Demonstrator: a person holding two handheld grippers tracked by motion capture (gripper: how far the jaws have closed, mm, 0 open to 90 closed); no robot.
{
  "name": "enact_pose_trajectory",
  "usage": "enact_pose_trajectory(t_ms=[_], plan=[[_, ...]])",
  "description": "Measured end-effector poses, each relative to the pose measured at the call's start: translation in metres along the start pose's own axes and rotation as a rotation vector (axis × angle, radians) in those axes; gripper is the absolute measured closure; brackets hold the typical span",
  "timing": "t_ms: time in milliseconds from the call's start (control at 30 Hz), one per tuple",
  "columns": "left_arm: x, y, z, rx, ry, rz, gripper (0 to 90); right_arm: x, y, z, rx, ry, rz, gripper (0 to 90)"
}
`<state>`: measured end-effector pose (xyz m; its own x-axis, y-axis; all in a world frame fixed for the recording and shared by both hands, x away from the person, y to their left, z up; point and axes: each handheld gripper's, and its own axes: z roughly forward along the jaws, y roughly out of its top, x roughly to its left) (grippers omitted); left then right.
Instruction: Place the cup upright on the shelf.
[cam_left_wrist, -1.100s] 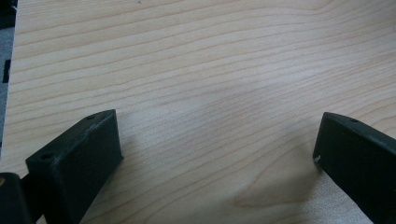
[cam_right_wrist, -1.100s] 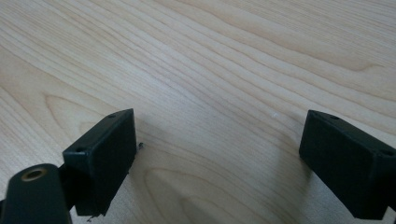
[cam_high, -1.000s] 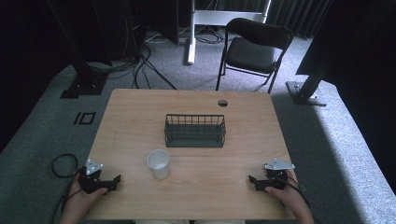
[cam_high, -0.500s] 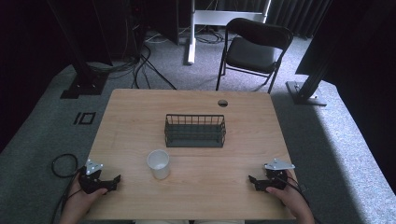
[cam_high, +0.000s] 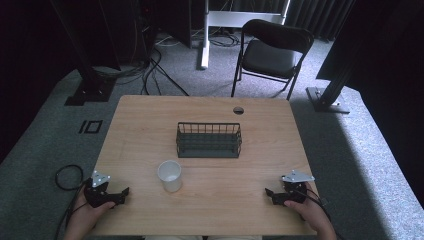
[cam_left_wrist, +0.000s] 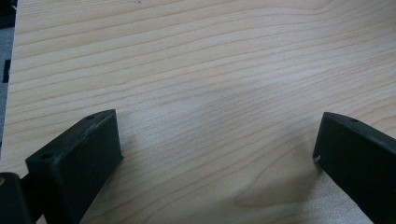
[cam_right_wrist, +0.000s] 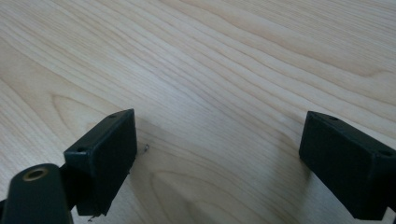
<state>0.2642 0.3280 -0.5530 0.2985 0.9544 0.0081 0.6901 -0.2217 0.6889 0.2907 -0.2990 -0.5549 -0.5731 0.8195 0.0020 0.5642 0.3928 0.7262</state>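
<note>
A white plastic cup (cam_high: 170, 175) stands upright on the wooden table (cam_high: 150, 125), left of centre and near the front. Behind it, at mid-table, sits a dark wire basket (cam_high: 208, 140) that looks empty. My left gripper (cam_high: 122, 192) rests at the front left corner, open, its jaws spread wide over bare wood (cam_left_wrist: 219, 135). My right gripper (cam_high: 270, 194) lies at the front right, also open, with nothing between its jaws (cam_right_wrist: 219, 140). Both point inward toward the table's middle. The cup is about a hand's width to the right of the left gripper.
A round cable hole (cam_high: 238, 110) sits near the table's far edge. A black folding chair (cam_high: 270, 52) stands behind the table on grey carpet. Dark stand bases (cam_high: 90, 92) and cables lie on the floor to the left and right.
</note>
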Motion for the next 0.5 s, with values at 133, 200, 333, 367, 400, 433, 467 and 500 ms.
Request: enact_pose_trajectory(t_ms=[133, 200, 333, 367, 400, 433, 467, 500], plan=[[0.0, 0.0, 0.0, 0.0, 0.0, 0.0, 1.2, 0.003, 0.004, 0.001, 0.001, 0.004, -0.01, 11.0], [0.0, 0.0, 0.0, 0.0, 0.0, 0.0, 1.2, 0.004, 0.006, 0.001, -0.005, 0.007, -0.015, 11.0], [0.0, 0.0, 0.0, 0.0, 0.0, 0.0, 1.2, 0.007, 0.012, -0.001, -0.017, 0.018, -0.022, 11.0], [0.0, 0.0, 0.0, 0.0, 0.0, 0.0, 1.2, 0.008, 0.014, -0.001, -0.017, 0.021, -0.022, 11.0], [0.0, 0.0, 0.0, 0.0, 0.0, 0.0, 1.2, 0.009, 0.015, -0.001, -0.02, 0.024, -0.025, 11.0], [0.0, 0.0, 0.0, 0.001, 0.0, 0.001, 1.2, 0.01, 0.016, -0.001, -0.025, 0.027, -0.031, 11.0], [0.0, 0.0, 0.0, 0.0, 0.0, 0.0, 1.2, 0.011, 0.018, 0.0, -0.029, 0.034, -0.03, 11.0], [0.0, 0.0, 0.0, 0.0, 0.0, 0.001, 1.2, 0.012, 0.019, 0.0, -0.033, 0.039, -0.033, 11.0]])
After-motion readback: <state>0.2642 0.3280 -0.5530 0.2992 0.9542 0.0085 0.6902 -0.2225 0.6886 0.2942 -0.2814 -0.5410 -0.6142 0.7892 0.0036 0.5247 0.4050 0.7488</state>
